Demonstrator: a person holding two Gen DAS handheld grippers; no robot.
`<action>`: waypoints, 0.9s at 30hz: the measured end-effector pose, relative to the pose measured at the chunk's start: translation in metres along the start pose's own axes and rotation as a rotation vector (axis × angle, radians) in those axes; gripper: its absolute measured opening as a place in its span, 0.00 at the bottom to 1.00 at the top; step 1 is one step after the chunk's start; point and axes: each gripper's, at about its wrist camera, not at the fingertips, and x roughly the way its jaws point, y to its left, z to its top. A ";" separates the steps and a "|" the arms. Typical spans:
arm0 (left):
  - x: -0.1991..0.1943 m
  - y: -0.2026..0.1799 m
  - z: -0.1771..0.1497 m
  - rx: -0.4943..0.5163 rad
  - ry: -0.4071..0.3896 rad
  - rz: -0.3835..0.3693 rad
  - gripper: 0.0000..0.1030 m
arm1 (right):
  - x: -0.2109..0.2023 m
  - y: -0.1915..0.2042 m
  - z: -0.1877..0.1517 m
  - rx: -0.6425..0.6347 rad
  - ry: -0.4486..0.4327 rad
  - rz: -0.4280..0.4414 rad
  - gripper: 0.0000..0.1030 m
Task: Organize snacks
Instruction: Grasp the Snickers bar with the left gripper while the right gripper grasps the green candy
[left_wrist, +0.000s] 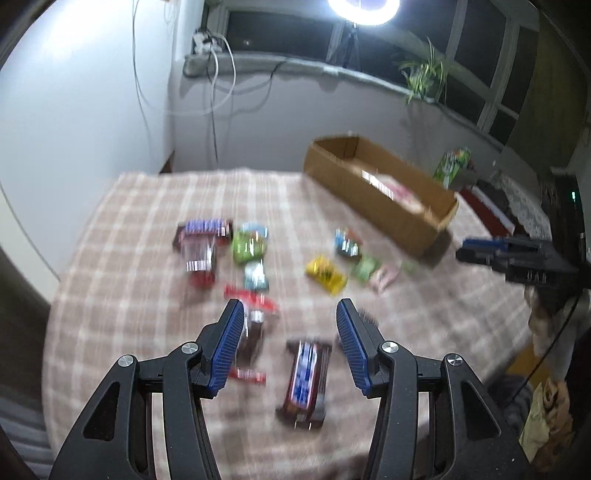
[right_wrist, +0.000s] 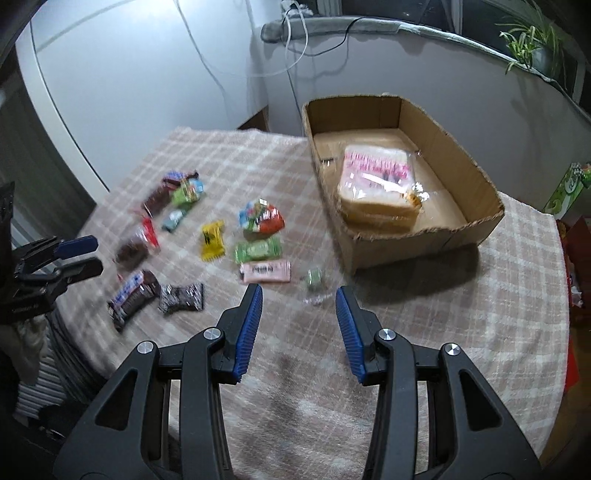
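Both grippers are empty, fingers spread wide: left gripper (left_wrist: 290, 308) over the dark bar (left_wrist: 306, 382), right gripper (right_wrist: 299, 295) near the small green candy (right_wrist: 314, 277); I'd straddle each wrapper squarely, then carry to the cardboard box (right_wrist: 424, 240)

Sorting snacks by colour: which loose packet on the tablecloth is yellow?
The yellow packet in the middle of the spread, left of the green packet and above the pink bar. It is the only yellow one among them.

Snack wrappers (left_wrist: 303, 380) blurred, labels unreadable
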 end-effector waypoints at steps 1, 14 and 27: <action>0.002 0.001 -0.009 0.003 0.018 -0.007 0.49 | 0.003 0.001 -0.002 -0.008 0.003 -0.010 0.42; 0.023 -0.009 -0.047 0.062 0.085 -0.005 0.44 | 0.052 -0.002 -0.001 -0.006 0.054 -0.044 0.30; 0.051 -0.015 -0.049 0.090 0.123 0.006 0.36 | 0.075 -0.006 0.010 -0.006 0.084 -0.039 0.22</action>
